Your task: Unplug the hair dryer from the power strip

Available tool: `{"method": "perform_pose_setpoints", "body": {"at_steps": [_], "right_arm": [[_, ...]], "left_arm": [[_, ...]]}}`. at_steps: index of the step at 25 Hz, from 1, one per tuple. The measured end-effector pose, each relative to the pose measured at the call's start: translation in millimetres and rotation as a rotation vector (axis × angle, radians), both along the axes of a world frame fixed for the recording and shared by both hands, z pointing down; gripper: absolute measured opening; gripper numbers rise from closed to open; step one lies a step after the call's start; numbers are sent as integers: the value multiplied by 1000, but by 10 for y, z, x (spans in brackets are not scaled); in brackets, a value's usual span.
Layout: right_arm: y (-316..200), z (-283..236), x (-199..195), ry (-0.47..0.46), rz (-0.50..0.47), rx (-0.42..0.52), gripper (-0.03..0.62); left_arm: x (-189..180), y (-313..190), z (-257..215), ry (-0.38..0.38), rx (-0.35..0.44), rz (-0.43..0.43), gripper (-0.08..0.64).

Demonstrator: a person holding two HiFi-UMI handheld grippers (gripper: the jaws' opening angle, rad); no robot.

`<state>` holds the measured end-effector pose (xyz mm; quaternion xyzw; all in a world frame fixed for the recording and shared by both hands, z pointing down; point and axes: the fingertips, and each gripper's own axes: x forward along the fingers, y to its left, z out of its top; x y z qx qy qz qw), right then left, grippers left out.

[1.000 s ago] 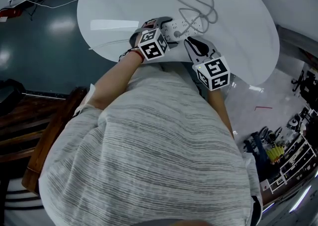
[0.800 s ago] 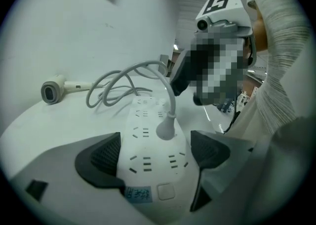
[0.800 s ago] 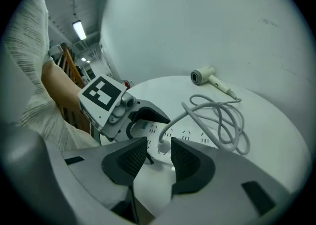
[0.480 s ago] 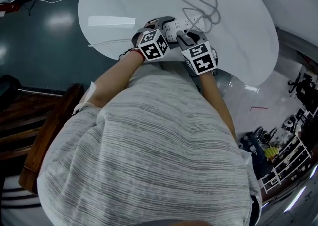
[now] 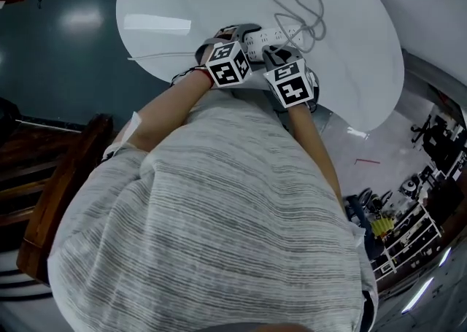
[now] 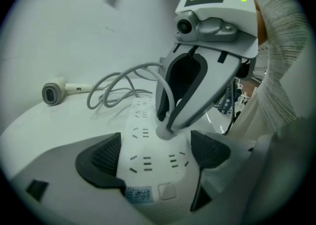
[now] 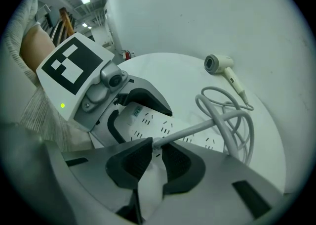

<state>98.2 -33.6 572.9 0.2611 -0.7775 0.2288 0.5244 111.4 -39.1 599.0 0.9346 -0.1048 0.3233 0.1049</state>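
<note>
right gripper (image 7: 155, 149) pointing down, closing on plug (image 7: 150, 182)

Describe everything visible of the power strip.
The long white plastic power strip lies flat by the round white table's near edge. It has rows of socket slots, plus a square button and a small label at one end. The left gripper clamps that end by its sides. A white plug with a grey cord sits in one socket, and the right gripper's jaws are closing on it.
</note>
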Motion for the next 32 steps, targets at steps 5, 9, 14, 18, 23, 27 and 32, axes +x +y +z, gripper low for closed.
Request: {"method": "perform_pose_setpoints", "body": {"at_steps": [5,9,14,18,23,27,32], "right_arm": [[-28,-5,-20,2,-7,-8,74],[-32,1,2,1,12,-3,74],[-35,6,31,16,34,-19,66],[-29,-16,43,26,36,-19,60],[-20,-55,42,37,19,-19,54],[-20,-60,49,14,46,-60,52],[-58,-40,63,-14,80,-126,54]], "left_arm": [[-2,-7,9,-10,0,-3,436],[11,-10,6,-10,-2,-5,436],[25,-27,31,-19,-19,-14,436],[30,-29,44,-27,-38,-22,436],[30,-27,62,-39,-85,-19,436],[30,-10,62,-37,-92,-6,436],[36,-14,81,-52,-85,-13,436]]}}
